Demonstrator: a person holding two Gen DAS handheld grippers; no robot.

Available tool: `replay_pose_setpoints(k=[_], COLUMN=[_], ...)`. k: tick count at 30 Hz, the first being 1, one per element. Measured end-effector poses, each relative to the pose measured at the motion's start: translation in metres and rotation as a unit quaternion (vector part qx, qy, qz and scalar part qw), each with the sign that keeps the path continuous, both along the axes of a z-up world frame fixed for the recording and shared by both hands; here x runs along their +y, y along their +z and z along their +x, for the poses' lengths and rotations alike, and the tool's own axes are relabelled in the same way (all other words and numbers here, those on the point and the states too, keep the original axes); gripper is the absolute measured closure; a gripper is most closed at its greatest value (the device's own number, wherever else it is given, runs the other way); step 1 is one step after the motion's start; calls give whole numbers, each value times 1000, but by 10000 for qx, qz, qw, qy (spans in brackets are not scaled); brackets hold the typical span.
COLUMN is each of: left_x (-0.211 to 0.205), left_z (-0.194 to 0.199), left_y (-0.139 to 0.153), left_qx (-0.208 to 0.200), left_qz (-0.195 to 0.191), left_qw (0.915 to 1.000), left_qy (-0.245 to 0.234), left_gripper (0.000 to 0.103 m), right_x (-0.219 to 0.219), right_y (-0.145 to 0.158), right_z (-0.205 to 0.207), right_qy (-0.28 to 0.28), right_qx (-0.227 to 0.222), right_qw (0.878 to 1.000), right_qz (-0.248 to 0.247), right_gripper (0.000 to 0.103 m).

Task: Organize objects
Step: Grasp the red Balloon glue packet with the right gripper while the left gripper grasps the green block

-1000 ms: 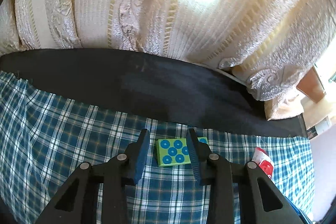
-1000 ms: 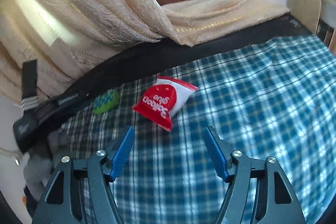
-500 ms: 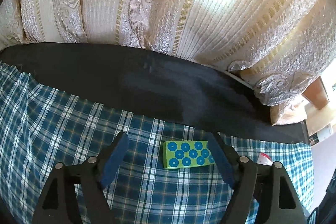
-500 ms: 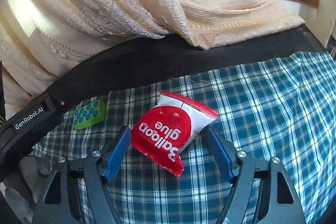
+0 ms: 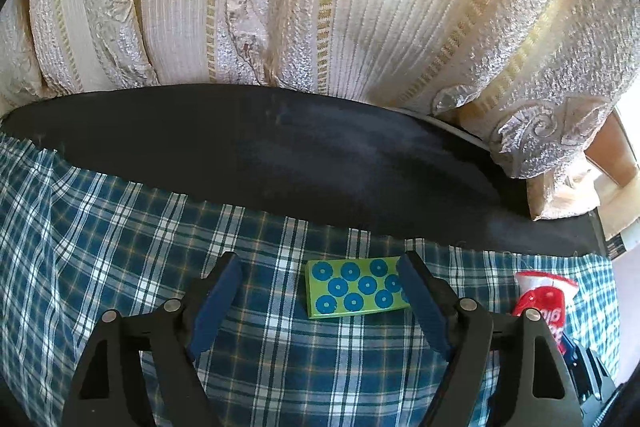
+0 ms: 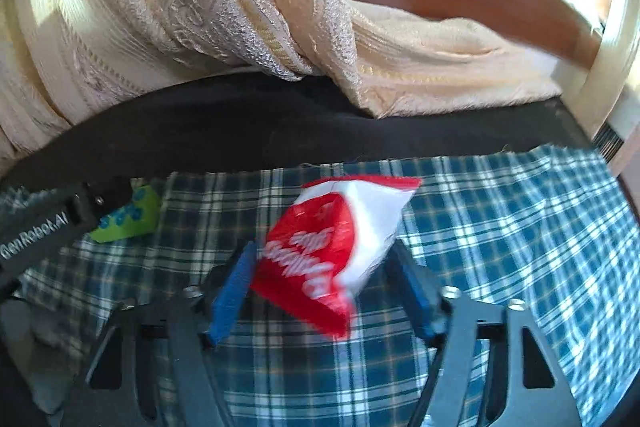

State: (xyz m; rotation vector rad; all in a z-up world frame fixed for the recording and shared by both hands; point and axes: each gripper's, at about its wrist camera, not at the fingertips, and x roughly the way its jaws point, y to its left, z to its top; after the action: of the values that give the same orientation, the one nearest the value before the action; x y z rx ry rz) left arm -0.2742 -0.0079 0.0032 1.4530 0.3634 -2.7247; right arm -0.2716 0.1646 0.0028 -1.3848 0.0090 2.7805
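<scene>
Objects to be organized lay on a blue-and-white plaid cloth [image 5: 120, 227] near its far edge, where a smooth black band [image 5: 280, 151] met heavy cream brocade curtains [image 5: 280, 7]. The red-and-white crinkly packet [image 6: 332, 247], its lettering blurred, sat tilted between the closing jaws of the right gripper [image 6: 324, 287]; whether the pads touched it was unclear. In the left wrist view the same packet was half hidden behind a finger. The left gripper [image 5: 320, 291] stood wide, its right finger overlapping one end of the flat green block [image 5: 352, 287] with blue circles.
</scene>
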Motion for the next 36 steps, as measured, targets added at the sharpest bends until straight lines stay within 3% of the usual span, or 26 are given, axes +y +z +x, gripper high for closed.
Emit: replay_pose_setpoints(k=[3,4,16,23,29,32,34,36], left_x=[3,5,34,44,64,80,88,91], left_z=[1,1,9,10,12,16,12,12], left_y=[-1,-1,-1,-4,-9,-10,-12,-11], left_qx=[3,5,132,15,81,123,147,141], left_qz=[-35,-55,-397,-273,-544,-645,-680,-644], left_qw=[10000,10000,9988,9992,9979,9972,9968,9968], left_qy=[-47,-81,-242,-299,-348,-369,-405,-449], left_gripper=[19,19,21,17,16,27,39,39], right_x=[9,12,32,45,46,45,45,46], right_y=[3,3,9,29,35,39,43,50], right_z=[5,7,63,87,102,111,119,129], right_qy=[-27,-17,293,283,269,284,289,282], right_qx=[-5,-2,39,86,125,184,245,340], right_qw=[9999,9999,9991,9982,9975,9973,9971,9970], right_qz=[-118,-150,-290,-517,-640,-654,-657,-643], right_gripper=[70,71,75,75,75,75,75,75])
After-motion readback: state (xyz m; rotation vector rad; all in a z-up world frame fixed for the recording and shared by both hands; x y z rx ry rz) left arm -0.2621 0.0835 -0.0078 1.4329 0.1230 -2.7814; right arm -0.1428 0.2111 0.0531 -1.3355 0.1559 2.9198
